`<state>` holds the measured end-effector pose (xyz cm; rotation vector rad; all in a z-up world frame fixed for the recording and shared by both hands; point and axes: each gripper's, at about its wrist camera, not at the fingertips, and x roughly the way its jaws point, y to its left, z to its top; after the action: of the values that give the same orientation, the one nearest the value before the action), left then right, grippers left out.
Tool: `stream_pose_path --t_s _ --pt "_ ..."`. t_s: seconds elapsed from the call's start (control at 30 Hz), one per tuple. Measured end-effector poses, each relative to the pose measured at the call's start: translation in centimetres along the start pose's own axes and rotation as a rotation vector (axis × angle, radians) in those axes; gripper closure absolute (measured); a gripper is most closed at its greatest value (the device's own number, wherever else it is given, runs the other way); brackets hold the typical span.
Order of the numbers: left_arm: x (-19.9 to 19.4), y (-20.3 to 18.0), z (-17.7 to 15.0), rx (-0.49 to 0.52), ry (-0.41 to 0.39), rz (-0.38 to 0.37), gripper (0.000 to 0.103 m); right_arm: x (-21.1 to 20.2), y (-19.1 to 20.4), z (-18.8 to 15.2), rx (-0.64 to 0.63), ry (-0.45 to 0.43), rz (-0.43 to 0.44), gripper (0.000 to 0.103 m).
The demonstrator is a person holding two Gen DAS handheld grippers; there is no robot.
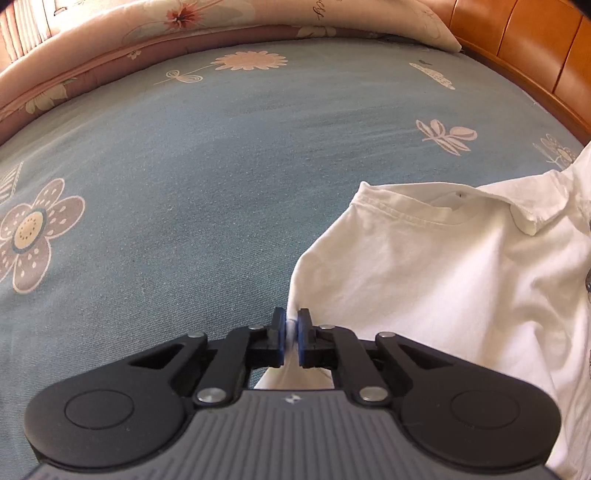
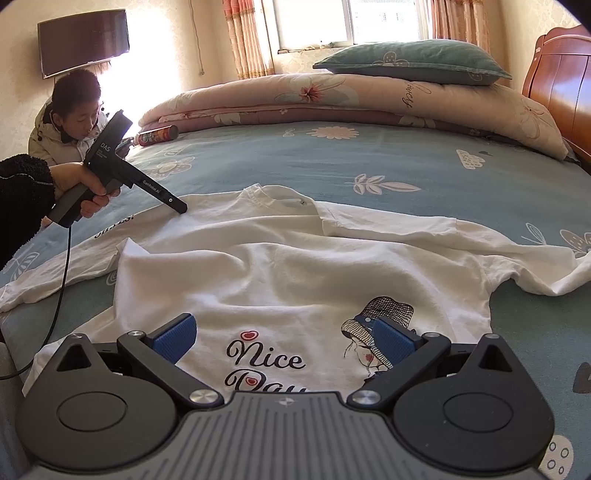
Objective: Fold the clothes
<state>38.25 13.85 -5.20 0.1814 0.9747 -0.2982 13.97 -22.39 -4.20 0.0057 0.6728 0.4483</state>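
**White T-shirt spread on the bed, pinched at one shoulder**

The white T-shirt [image 2: 295,266] lies on the blue flowered bedsheet [image 2: 406,162], printed front nearest. The left gripper [image 1: 291,328] is clamped on shoulder fabric at the shirt's left. The right gripper [image 2: 284,338] hovers wide above the near print. A folded quilt [image 2: 332,99] lies far.

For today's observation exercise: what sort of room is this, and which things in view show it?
Most likely a home bedroom. A bed with a blue flowered sheet and a wooden headboard, a folded quilt with a pillow on top, and a curtained window all suggest it.
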Motion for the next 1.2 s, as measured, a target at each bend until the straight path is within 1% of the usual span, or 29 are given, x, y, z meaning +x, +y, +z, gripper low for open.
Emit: stream_pose_path --t_s 0.1,0.17,0.2,0.3,0.43,0.47,0.5,0.53,0.6,0.7,0.77,0.8,0.83,0.9,1.0,1.13,1.17,1.2 --pt "-0.2 -0.6 0.6 0.012 -0.007 0.07 0.099 -0.1 -0.2 0.1 0.011 -0.008 -0.005 0.0" --pt "-0.2 -0.3 1.7 -0.022 -0.024 0.086 0.099 -0.2 -0.3 0.1 0.016 -0.013 -0.006 0.0" --pt "0.0 -0.4 2.2 -0.017 -0.034 0.102 0.099 -0.2 -0.4 0.1 0.019 -0.015 -0.005 0.0" --pt "1.3 -0.8 3.1 -0.004 -0.022 0.129 0.099 -0.2 -0.6 0.2 0.026 -0.017 -0.006 0.0" --pt "4.0 -1.3 2.7 0.004 0.009 0.174 0.098 -0.2 -0.5 0.2 0.028 -0.017 -0.002 0.0" --pt "4.1 -1.3 2.6 -0.006 0.0 0.179 0.098 -0.2 -0.5 0.2 0.027 -0.017 -0.002 0.0" --pt "4.0 -1.3 2.6 -0.014 -0.007 0.181 0.097 -0.2 -0.5 0.2 0.027 -0.018 -0.001 0.0" --pt "3.7 -1.2 2.6 -0.025 -0.01 0.191 0.09 -0.3 -0.4 0.3 0.026 -0.02 0.001 0.0" --pt "2.8 -1.2 2.7 -0.03 -0.002 0.203 0.089 -0.4 -0.4 0.3 0.03 -0.021 0.007 0.0" --pt "-0.3 -1.7 2.6 -0.034 -0.023 0.221 0.089 -0.5 -0.4 0.4 0.031 -0.029 0.008 0.0" --pt "-2.8 -2.0 2.1 -0.077 -0.05 0.189 0.086 -0.8 -0.3 0.5 0.038 -0.039 0.016 0.0" --pt "-4.0 -2.1 1.8 -0.107 -0.06 0.169 0.08 -1.0 -0.3 0.5 0.042 -0.044 0.02 0.0" --pt "-5.0 -2.3 1.2 -0.152 -0.052 0.142 0.069 -1.2 -0.3 0.6 0.046 -0.049 0.025 0.0" --pt "-6.9 -2.6 -0.1 -0.242 -0.037 0.088 0.061 -1.5 -0.2 0.6 0.054 -0.058 0.036 0.0" --pt "-8.2 -3.4 -2.9 -0.352 -0.001 0.008 0.061 -1.9 0.0 0.7 0.057 -0.067 0.05 0.0" --pt "-8.9 -4.3 -7.0 -0.478 0.005 -0.038 0.062 -2.5 0.4 0.6 0.062 -0.086 0.054 0.0" --pt "-8.6 -4.3 -7.6 -0.507 -0.01 -0.052 0.062 -2.7 0.4 0.5 0.067 -0.092 0.054 0.0" --pt "-8.2 -4.3 -8.2 -0.535 -0.024 -0.067 0.064 -2.9 0.3 0.4 0.075 -0.098 0.052 0.0"
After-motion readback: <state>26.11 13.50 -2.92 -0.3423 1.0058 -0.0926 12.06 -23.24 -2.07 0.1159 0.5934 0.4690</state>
